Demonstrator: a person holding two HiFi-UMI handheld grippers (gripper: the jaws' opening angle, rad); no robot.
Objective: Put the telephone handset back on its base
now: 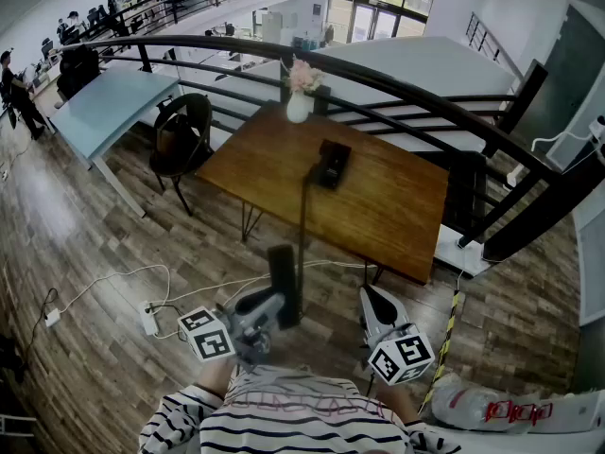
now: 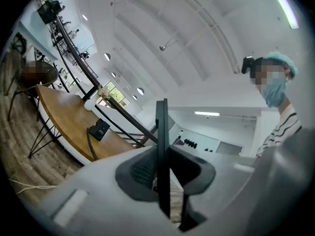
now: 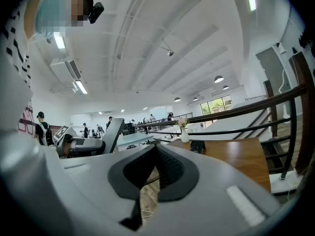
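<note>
The black telephone base (image 1: 333, 164) sits on a wooden table (image 1: 397, 216) well ahead of me. Its cord (image 1: 303, 225) runs down to the black handset (image 1: 283, 280), which stands upright in my left gripper (image 1: 281, 310), low and close to my body over the floor. In the left gripper view the jaws are shut on the handset (image 2: 163, 146), seen edge-on, with the base (image 2: 100, 129) far off to the left. My right gripper (image 1: 369, 296) hangs beside it, shut and empty. The right gripper view shows the closed gripper (image 3: 156, 149), the handset (image 3: 111, 134) and the base (image 3: 198, 145).
A white vase of flowers (image 1: 299, 102) stands at the table's far edge. A black chair (image 1: 184, 135) is left of the table, and a dark curved railing (image 1: 425, 102) runs behind it. A power strip (image 1: 149, 318) and cables lie on the wood floor; a white bag (image 1: 492, 407) lies lower right.
</note>
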